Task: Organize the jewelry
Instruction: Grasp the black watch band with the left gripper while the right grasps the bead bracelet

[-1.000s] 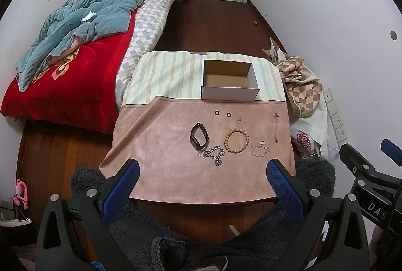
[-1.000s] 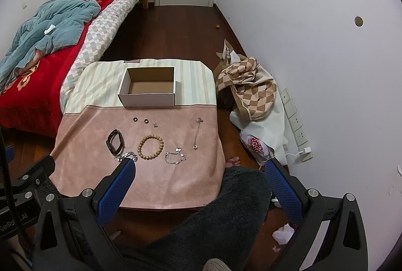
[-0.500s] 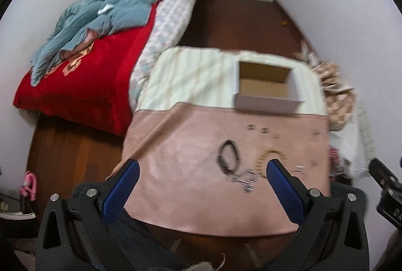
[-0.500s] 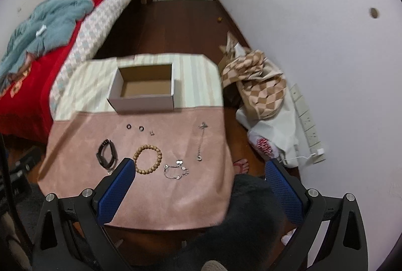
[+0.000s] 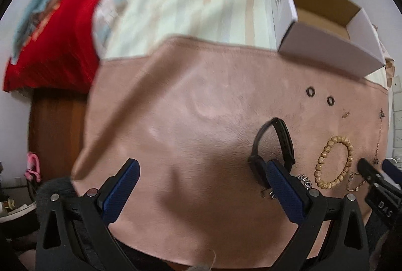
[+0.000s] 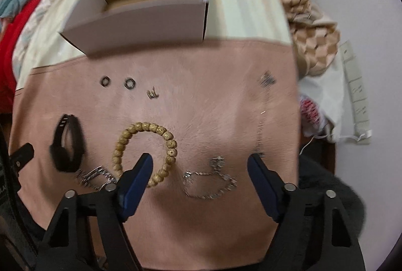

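Observation:
Jewelry lies on the pink cloth [image 6: 201, 95]: a black band [image 6: 67, 145], a wooden bead bracelet [image 6: 145, 147], a thin silver bracelet [image 6: 208, 178], a chunky silver chain [image 6: 93, 175], two dark rings [image 6: 118, 82], a small earring [image 6: 152, 93] and a long necklace [image 6: 263, 115]. An open white box [image 6: 150, 4] stands behind them. My right gripper [image 6: 201, 168] is open, low over the thin silver bracelet. My left gripper [image 5: 201, 173] is open over bare cloth, its right finger beside the black band [image 5: 273, 142]. The bead bracelet [image 5: 334, 163] and box [image 5: 326, 27] show at right.
A bed with a red blanket [image 5: 50, 39] lies left of the table. A checked bag [image 6: 311, 37] and white cloth [image 6: 334, 95] sit on the floor at right, beside the wall. The table's near edge is just below both grippers.
Both grippers have dropped down and forward close to the table. The right one now hovers over the silver bracelet; the left one has come beside the black band. Both stay open.

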Demonstrator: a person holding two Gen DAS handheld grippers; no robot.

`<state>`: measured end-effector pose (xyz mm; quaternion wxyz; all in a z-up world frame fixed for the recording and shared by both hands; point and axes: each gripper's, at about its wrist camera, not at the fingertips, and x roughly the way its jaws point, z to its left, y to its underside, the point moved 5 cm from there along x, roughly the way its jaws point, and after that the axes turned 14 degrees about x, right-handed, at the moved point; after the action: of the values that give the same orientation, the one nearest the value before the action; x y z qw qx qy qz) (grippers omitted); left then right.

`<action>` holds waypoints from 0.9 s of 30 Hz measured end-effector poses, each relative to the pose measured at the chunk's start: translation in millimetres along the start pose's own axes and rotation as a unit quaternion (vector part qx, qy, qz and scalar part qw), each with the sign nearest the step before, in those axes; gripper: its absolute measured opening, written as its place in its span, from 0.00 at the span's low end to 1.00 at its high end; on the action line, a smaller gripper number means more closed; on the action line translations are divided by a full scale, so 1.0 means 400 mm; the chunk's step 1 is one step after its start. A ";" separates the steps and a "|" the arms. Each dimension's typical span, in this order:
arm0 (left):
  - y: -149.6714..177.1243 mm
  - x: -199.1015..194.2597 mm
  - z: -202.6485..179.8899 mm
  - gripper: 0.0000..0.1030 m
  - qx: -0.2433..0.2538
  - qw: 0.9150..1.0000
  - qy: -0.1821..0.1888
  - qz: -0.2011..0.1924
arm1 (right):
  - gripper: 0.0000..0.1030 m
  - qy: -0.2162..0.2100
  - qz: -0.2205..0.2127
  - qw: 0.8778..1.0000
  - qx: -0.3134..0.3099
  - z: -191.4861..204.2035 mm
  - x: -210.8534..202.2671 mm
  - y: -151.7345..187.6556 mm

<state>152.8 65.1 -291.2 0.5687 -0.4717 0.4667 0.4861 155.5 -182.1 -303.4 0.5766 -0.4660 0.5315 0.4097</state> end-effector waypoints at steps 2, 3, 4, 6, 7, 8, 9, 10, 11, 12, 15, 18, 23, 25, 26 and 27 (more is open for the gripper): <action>-0.002 0.030 -0.018 0.97 0.002 1.000 0.018 0.010 | 0.72 0.000 0.011 1.000 -0.002 0.005 0.029 0.002; -0.003 0.044 -0.028 0.97 0.004 0.999 0.030 0.013 | 0.72 0.001 0.015 1.000 -0.004 0.006 0.037 0.004; -0.004 0.052 -0.035 0.97 0.006 0.999 0.038 0.015 | 0.71 0.001 0.018 1.000 -0.005 0.008 0.043 0.005; -0.002 0.070 -0.049 0.91 0.008 0.999 0.047 0.018 | 0.67 0.002 0.024 1.000 -0.006 0.009 0.060 0.007; 0.000 0.076 -0.055 0.77 0.011 0.998 0.054 0.018 | 0.65 0.003 0.028 1.000 -0.008 0.011 0.062 0.013; 0.002 0.081 -0.059 0.69 0.013 0.998 0.056 0.021 | 0.63 0.007 0.030 0.999 -0.010 0.011 0.068 0.016; 0.006 0.088 -0.063 0.57 0.015 0.998 0.060 0.025 | 0.63 0.007 0.025 1.000 -0.013 0.012 0.064 0.017; 0.009 0.092 -0.066 0.47 0.015 0.997 0.067 0.024 | 0.63 0.005 0.024 1.000 -0.013 0.014 0.064 0.020; 0.011 0.092 -0.065 0.45 0.016 0.998 0.065 0.020 | 0.59 -0.005 0.026 1.000 -0.010 0.015 0.064 0.020; 0.013 0.087 -0.066 0.35 0.020 0.998 0.060 0.010 | 0.58 -0.007 0.024 1.000 -0.009 0.015 0.064 0.020; 0.013 0.078 -0.066 0.19 0.027 0.998 0.058 -0.002 | 0.51 -0.009 0.015 1.000 -0.019 0.036 0.053 0.033; 0.001 0.065 -0.073 0.11 0.028 0.998 0.057 -0.006 | 0.37 -0.012 0.007 0.999 -0.032 0.059 0.042 0.045; -0.024 0.065 -0.067 0.10 0.030 0.998 0.055 -0.013 | 0.10 -0.006 -0.005 0.999 -0.053 0.092 0.030 0.055; -0.021 0.063 -0.063 0.10 0.032 0.998 0.053 -0.016 | 0.10 -0.004 -0.007 0.998 -0.055 0.099 0.028 0.055; -0.018 0.059 -0.062 0.10 0.031 0.998 0.053 -0.016 | 0.10 -0.004 -0.007 0.999 -0.054 0.100 0.026 0.055; -0.017 0.058 -0.061 0.10 0.031 0.998 0.054 -0.017 | 0.10 -0.005 -0.007 0.999 -0.053 0.099 0.025 0.055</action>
<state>159.8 43.1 -316.7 0.5654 -0.4870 0.5032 0.4358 144.4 -138.6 -315.7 0.5561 -0.4979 0.5030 0.4358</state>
